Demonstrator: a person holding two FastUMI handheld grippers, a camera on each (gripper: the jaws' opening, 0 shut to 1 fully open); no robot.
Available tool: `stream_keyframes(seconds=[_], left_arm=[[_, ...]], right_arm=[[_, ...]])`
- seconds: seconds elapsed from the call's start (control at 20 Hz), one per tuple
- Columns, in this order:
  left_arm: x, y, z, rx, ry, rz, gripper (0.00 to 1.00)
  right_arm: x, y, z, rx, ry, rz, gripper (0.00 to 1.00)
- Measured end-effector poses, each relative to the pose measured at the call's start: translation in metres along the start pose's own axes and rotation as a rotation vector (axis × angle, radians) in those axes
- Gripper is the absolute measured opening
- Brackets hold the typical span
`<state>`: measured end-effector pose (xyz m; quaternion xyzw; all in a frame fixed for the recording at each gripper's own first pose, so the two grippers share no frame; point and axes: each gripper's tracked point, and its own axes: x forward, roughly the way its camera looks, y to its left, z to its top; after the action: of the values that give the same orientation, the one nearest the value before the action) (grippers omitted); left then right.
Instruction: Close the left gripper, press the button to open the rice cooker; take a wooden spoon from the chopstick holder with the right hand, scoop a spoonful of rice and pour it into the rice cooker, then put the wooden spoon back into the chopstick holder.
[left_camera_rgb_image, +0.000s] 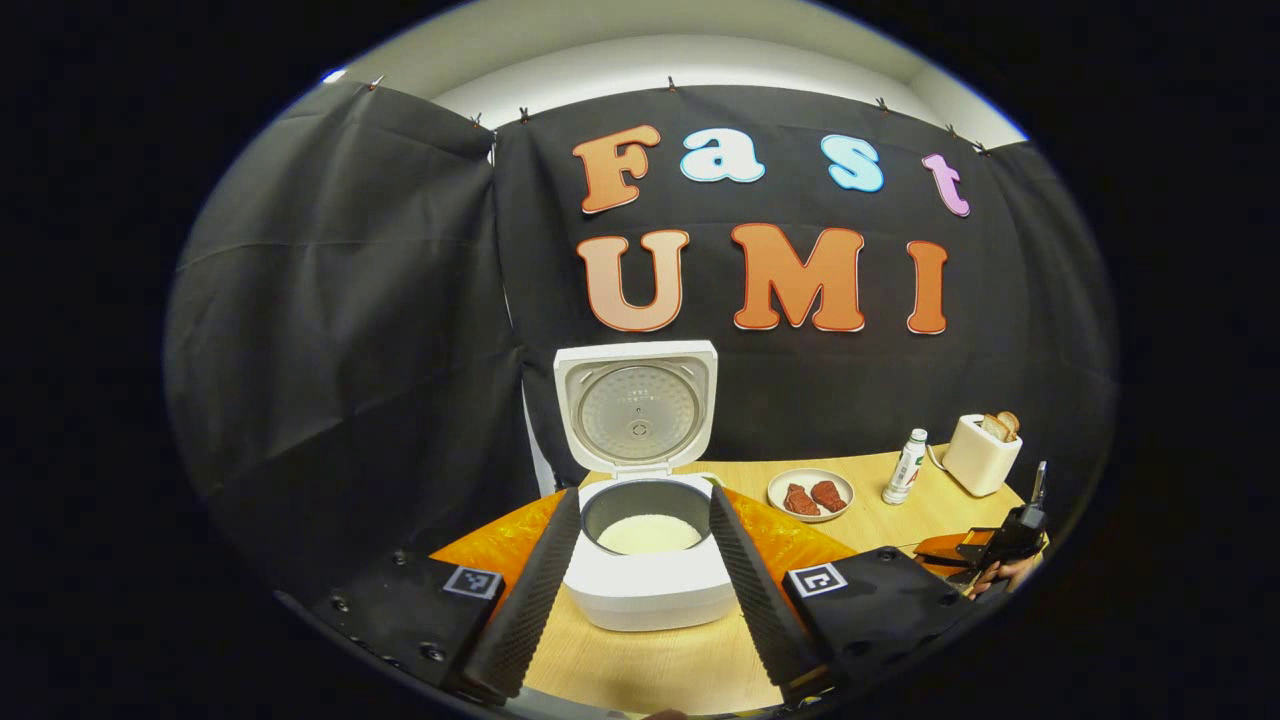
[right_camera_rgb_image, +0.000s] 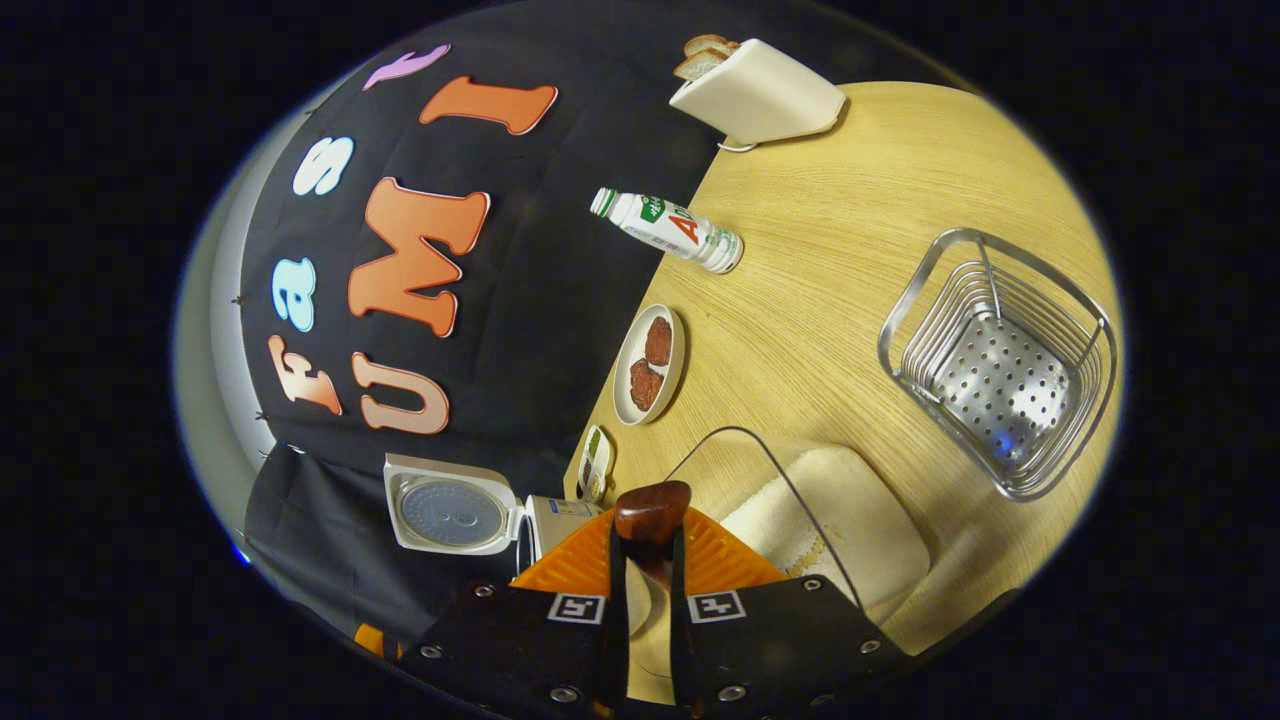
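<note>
In the left gripper view we see the left gripper (left_camera_rgb_image: 640, 575) with its fingers (left_camera_rgb_image: 530, 590) spread wide, framing the rice cooker (left_camera_rgb_image: 650, 575) that sits on the bench (left_camera_rgb_image: 880, 525) just ahead of them without touching it. The cooker's lid (left_camera_rgb_image: 637, 408) stands upright and open, and white rice (left_camera_rgb_image: 650, 535) lies in the inner pot. Farther right on the bench are a plate with two red pieces (left_camera_rgb_image: 810, 495), a small bottle (left_camera_rgb_image: 905, 467) and a toaster with bread (left_camera_rgb_image: 983, 452); at the right edge the right gripper (left_camera_rgb_image: 985, 545) shows, held by a hand. In the right gripper view our right gripper (right_camera_rgb_image: 650, 585) has its fingers (right_camera_rgb_image: 617, 600) pinched on the dark handle of the wooden spoon (right_camera_rgb_image: 652, 512). Beyond it sits a clear container of rice (right_camera_rgb_image: 830, 510), and the metal chopstick holder (right_camera_rgb_image: 1000, 365) stands apart from it on the bench.
</note>
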<state>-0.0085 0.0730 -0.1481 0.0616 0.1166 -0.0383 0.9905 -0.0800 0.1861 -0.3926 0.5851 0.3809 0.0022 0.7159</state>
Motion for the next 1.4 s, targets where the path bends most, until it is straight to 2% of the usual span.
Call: stream_keyframes(seconds=[0.15, 0.2, 0.25, 0.5, 0.7, 1.05, 1.4], left_arm=[[0.004, -0.007, 0.0, 0.002, 0.003, -0.013, 0.88], [0.004, -0.009, 0.002, 0.004, -0.001, -0.016, 0.85], [0.005, -0.011, 0.004, 0.006, -0.005, -0.019, 0.88], [0.008, -0.022, 0.005, 0.005, -0.011, -0.029, 0.88], [0.007, -0.023, 0.004, -0.001, -0.015, -0.022, 0.88], [0.003, -0.001, -0.001, -0.045, -0.017, 0.026, 0.88], [-0.009, 0.04, -0.007, -0.068, -0.031, 0.112, 0.89]], right_arm=[[-0.01, 0.002, 0.018, 0.022, -0.016, 0.02, 0.16], [-0.012, 0.002, 0.025, 0.043, -0.021, 0.026, 0.16], [-0.014, 0.004, 0.032, 0.064, -0.029, 0.039, 0.16], [-0.025, 0.019, 0.055, 0.228, -0.035, 0.111, 0.16], [-0.026, 0.041, 0.061, 0.296, -0.028, 0.157, 0.16], [-0.019, 0.113, 0.073, 0.426, -0.006, 0.293, 0.16], [0.021, 0.192, 0.035, 0.406, 0.113, 0.365, 0.16]])
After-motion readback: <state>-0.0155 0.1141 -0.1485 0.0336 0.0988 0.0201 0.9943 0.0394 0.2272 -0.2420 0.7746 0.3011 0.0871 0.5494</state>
